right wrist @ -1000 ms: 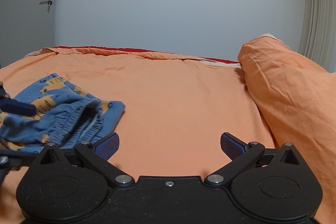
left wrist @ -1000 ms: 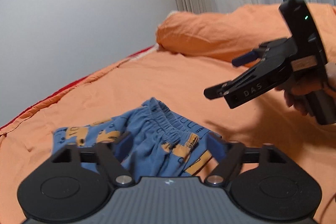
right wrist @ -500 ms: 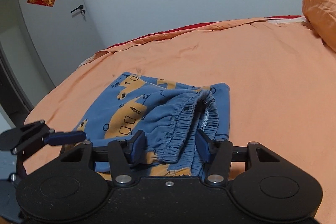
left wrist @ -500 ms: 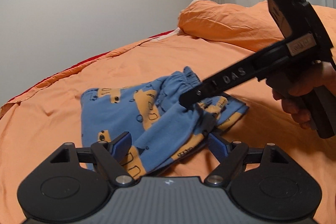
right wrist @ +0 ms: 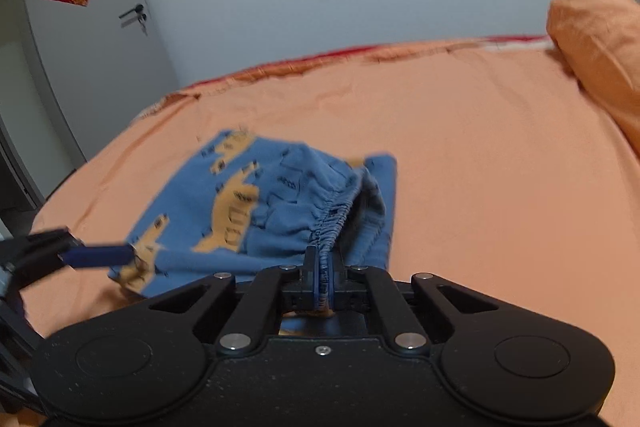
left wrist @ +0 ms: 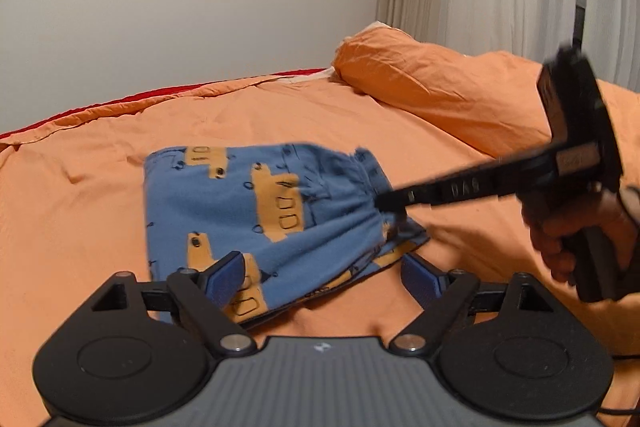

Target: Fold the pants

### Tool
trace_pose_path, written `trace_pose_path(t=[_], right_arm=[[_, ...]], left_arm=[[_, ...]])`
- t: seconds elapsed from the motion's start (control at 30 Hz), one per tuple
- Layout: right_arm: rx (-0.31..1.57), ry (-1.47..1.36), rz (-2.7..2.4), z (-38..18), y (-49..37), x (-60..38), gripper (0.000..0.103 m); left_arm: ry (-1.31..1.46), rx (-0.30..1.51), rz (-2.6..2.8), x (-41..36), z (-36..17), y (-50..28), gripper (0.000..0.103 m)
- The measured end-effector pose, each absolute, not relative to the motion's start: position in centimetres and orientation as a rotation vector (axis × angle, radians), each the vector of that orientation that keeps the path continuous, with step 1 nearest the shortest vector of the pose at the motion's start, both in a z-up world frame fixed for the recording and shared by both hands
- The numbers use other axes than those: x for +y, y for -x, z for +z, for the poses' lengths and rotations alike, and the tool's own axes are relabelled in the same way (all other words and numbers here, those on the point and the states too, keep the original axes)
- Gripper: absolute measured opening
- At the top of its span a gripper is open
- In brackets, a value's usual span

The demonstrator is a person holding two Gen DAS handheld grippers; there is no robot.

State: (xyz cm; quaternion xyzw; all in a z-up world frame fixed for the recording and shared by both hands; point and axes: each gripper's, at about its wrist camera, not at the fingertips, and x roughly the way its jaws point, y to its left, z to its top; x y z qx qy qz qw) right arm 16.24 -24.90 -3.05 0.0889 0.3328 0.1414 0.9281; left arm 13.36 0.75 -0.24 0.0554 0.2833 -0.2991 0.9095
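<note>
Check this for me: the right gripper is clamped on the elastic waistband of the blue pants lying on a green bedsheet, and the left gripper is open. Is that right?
Not quite: the bedsheet is orange, not green, as the right wrist view shows. The rest holds: the right gripper is clamped on the waistband of the blue pants, and the left gripper is open.

The room light is dim and warm. Both my views bend strongly at dark corners. The pants [right wrist: 288, 199] and my right gripper [left wrist: 390, 205] look blurred.
</note>
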Motion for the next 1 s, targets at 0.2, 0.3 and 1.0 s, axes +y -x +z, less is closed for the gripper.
trace_pose_path(t=[0.2,0.3,1.0], right_arm=[[0.642,-0.158,0.25,-2.6,-15.4,-24.8,0.032],[0.561,-0.063,0.202,-1.2,-15.3,-23.7,0.07],[0.475,0.237,0.104,-3.7,-22.0,-21.5,0.101]], left_arm=[[-0.087,0.554,-0.403,2.3,1.0,-15.1,0.1],[0.058,0.584,-0.301,3.8,0.7,-16.9,0.103],[-0.162,0.602,-0.197,0.3,1.5,-26.1,0.103]])
